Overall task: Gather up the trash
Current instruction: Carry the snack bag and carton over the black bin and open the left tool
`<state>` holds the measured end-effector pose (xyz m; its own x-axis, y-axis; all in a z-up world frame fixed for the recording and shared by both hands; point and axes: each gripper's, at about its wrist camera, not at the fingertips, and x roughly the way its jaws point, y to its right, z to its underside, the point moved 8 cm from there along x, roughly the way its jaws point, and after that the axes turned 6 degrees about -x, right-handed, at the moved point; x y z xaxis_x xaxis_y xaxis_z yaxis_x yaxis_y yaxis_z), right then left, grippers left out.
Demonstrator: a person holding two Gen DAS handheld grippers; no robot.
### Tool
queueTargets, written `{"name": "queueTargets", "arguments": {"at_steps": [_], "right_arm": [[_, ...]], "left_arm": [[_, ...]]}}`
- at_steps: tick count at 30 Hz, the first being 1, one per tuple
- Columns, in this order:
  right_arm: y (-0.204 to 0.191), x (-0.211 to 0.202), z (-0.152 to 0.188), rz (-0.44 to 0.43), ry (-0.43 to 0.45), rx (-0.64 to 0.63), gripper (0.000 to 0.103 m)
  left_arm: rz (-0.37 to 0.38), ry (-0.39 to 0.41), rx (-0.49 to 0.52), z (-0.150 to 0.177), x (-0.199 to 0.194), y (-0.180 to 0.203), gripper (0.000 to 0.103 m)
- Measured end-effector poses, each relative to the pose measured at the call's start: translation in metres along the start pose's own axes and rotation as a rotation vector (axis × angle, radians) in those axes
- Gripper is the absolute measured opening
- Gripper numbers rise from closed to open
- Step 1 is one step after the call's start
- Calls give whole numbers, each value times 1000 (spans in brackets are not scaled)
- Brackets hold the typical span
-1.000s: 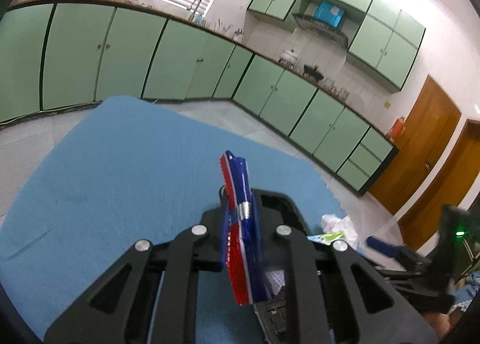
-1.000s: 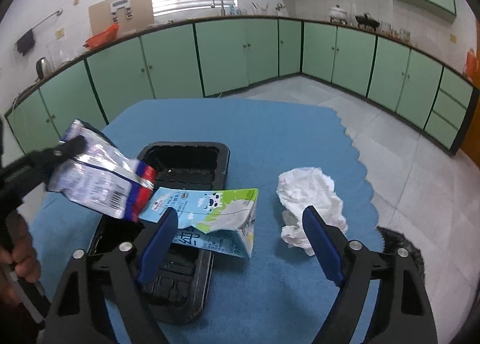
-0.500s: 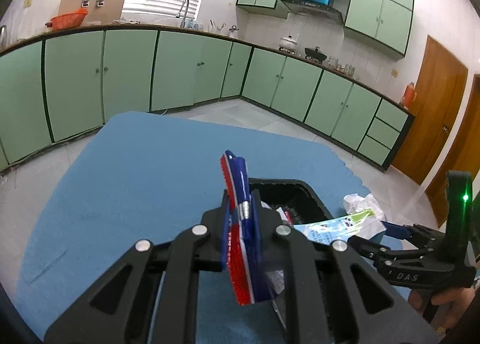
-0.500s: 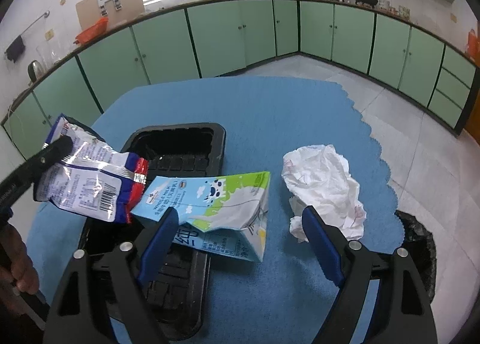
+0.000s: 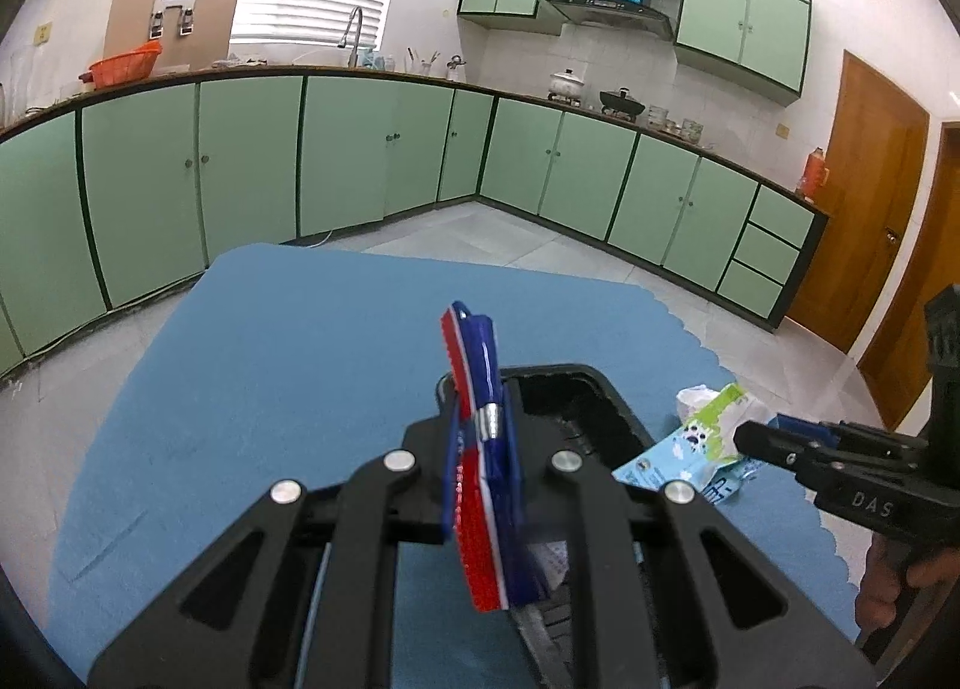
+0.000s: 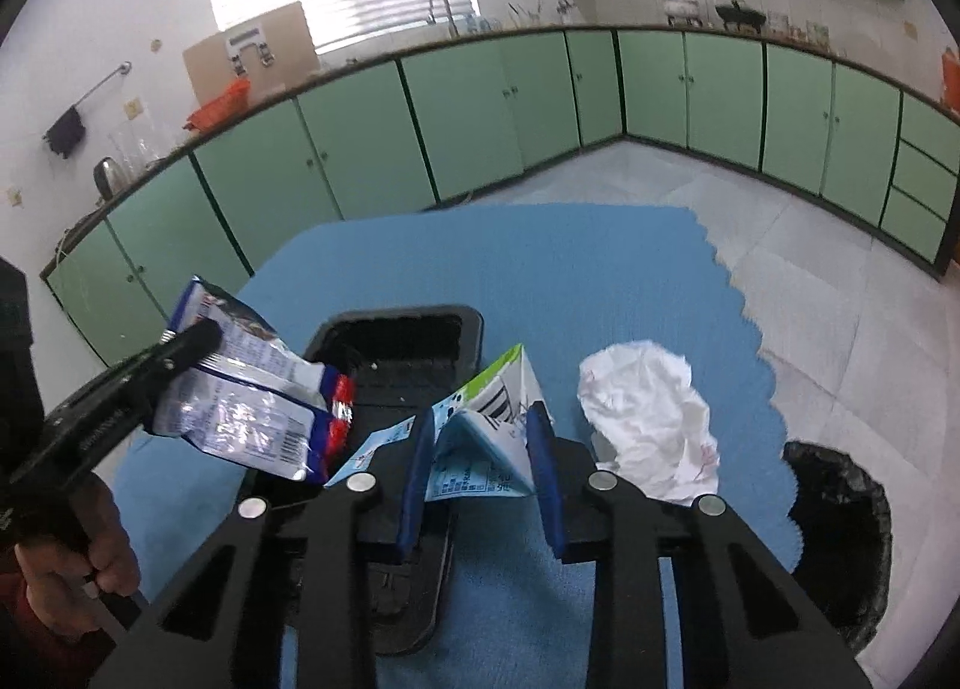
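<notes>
The right gripper (image 6: 480, 449) is seen closing its jaws on a flattened milk carton (image 6: 480, 437), whose folded body is squeezed between the blue pads (image 6: 543, 449). The carton is lifted above the near edge of a black plastic tray (image 6: 408, 329) on the blue mat (image 6: 600, 281). At about two o'clock from the carton, a crumpled white paper (image 6: 648, 419) lies on the mat, just beside the right finger. At four o'clock, off the mat's scalloped edge, a black-lined bin (image 6: 840, 533) is seen on the floor. At nine o'clock, the left gripper (image 5: 486, 431) is clamped narrowly on a red, blue and silver snack wrapper (image 6: 246, 407), held over the tray's left side by a hand (image 6: 78, 569).
</notes>
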<state>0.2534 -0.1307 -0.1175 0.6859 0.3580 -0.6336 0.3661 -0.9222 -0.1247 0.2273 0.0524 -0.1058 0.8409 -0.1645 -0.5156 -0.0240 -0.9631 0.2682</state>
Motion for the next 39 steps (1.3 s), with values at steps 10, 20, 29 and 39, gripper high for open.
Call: {"name": "queueTargets", "arguments": {"at_steps": [10, 20, 29, 39], "right_arm": [[-12, -38, -24, 11, 88, -80, 30], [19, -76, -35, 81, 123, -90, 30], [103, -129, -19, 247, 136, -19, 30], [212, -180, 34, 427, 98, 115, 30]], "left_arm": [[31, 59, 21, -20, -18, 20, 11], [120, 97, 73, -38, -23, 76, 11], [273, 80, 151, -25, -5, 183, 11], [430, -8, 230, 29, 30, 311, 11]]}}
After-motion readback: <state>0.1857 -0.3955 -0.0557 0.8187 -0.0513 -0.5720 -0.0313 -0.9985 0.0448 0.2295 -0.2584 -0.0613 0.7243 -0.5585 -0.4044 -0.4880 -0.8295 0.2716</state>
